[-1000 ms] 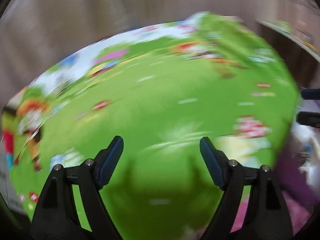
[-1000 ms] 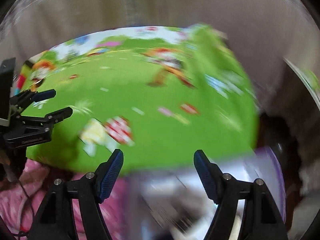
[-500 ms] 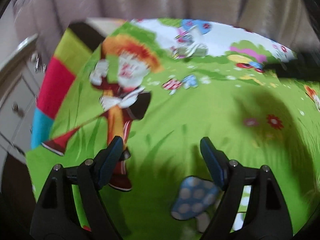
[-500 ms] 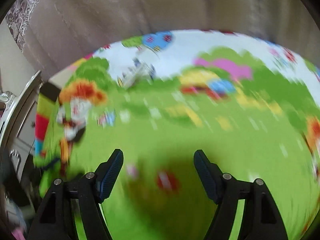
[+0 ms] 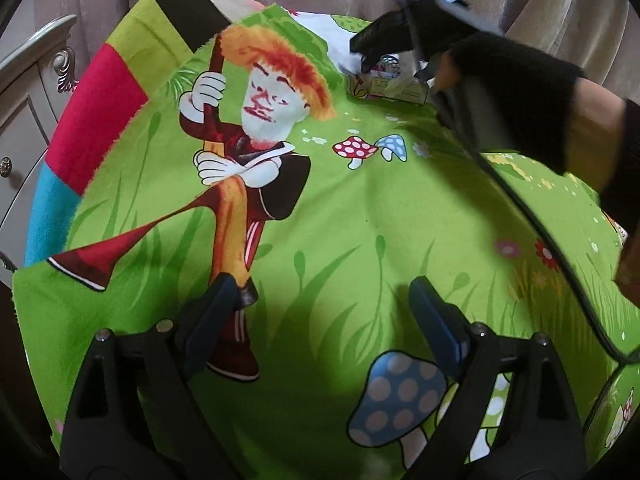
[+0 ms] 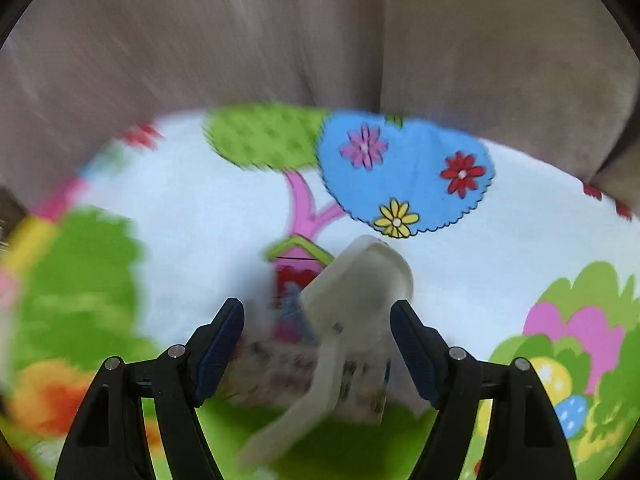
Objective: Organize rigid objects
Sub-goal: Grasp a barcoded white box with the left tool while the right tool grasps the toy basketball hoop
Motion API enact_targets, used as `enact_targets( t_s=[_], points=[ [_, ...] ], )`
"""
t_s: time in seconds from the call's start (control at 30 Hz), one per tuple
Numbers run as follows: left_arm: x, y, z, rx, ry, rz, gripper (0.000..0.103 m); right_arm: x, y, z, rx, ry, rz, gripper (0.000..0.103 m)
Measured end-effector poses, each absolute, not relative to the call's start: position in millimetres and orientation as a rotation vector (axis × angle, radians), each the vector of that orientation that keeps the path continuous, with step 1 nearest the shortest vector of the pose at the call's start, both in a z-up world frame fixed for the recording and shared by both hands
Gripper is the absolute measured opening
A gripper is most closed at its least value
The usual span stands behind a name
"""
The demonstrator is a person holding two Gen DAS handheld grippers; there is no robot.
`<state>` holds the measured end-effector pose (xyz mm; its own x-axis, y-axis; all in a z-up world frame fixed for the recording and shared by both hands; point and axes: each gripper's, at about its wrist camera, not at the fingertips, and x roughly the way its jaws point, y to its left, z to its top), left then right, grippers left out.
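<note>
While right claw (image 6: 316,350) opens, scoop (image 6: 356,300) between jaws; handle toward camera

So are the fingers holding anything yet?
No. The left gripper is opening over bare cloth. The right gripper is opening around a clear scoop on a small packet, not gripping.

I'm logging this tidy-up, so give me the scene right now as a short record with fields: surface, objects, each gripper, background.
surface: cartoon-print cloth, mostly green, white at the far edge
objects: clear plastic scoop lying on a small printed box; image blurred
left gripper: jaws opening, nothing between them, over bare cloth
right gripper: jaws opening, scoop and box between them, pads not touching
background: beige curtain; pale cabinet at the left
</note>
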<state>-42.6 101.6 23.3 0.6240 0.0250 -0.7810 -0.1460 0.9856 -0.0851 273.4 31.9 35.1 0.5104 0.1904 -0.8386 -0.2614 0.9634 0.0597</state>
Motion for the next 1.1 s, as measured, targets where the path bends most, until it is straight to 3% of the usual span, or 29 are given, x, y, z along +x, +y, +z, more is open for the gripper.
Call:
enact_targets(
  t_s=[0.03, 0.1, 0.17, 0.33, 0.5, 0.6, 0.73, 0.87, 1.1],
  points=[
    [-43, 102, 23, -0.146, 0.892, 0.098, 0.090, 279, 34, 29, -0.083, 1.003, 0.258, 0.076],
    [-45, 102, 24, -0.146, 0.892, 0.097, 0.090, 278, 30, 30, -0.093, 0.974, 0.247, 0.051],
    [-45, 102, 24, -0.145, 0.893, 0.095, 0.091, 268, 16, 39, -0.095, 0.940, 0.258, 0.044],
    [-42, 101, 23, -0.131, 0.900, 0.095, 0.091, 215, -53, 76, -0.060, 0.827, 0.312, 0.041],
    [-14, 83, 25, -0.079, 0.961, 0.047, 0.092, 133, -133, 83, -0.073, 0.833, 0.345, 0.041],
    [24, 65, 34, -0.187, 0.973, 0.007, 0.092, 82, -168, 73, -0.073, 0.853, 0.340, 0.041],
    [87, 32, 49, -0.333, 0.859, 0.150, 0.092, 39, -197, 68, -0.033, 0.842, 0.332, 0.041],
    [154, -5, 51, -0.374, 0.816, 0.281, 0.092, 23, -215, 81, 0.019, 0.800, 0.351, 0.042],
    [241, -14, 43, -0.443, 0.926, 0.640, 0.092, 58, -245, 98, 0.043, 0.764, 0.343, 0.042]
  ],
)
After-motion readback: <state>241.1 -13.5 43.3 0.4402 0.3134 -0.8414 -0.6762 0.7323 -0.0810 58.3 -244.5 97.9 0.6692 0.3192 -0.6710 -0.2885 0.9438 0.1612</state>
